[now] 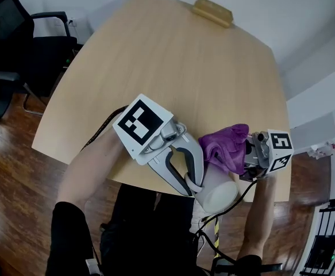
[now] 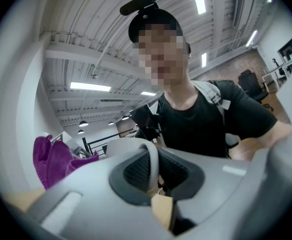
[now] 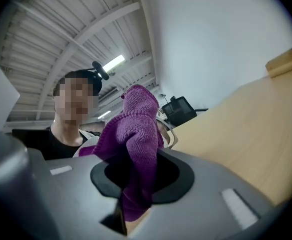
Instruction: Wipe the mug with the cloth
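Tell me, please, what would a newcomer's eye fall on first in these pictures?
The purple cloth stands out first, bunched between the jaws of the right gripper over the near edge of the wooden table. Right beside it, the left gripper is clamped on the handle of a white mug, which it holds in the air close against the cloth.

Your mug (image 1: 220, 193) is plain off-white. Your cloth (image 1: 229, 145) is a bright purple knit. Your left gripper (image 1: 192, 184) is grey with black trim, and its cube is patterned in black-and-white squares; your right gripper (image 1: 246, 154) carries the same pattern. The table (image 1: 156, 62) is pale wood grain, the block (image 1: 212, 11) tan, the chair (image 1: 23, 45) black, and the floor (image 1: 12, 171) dark reddish-brown boards.
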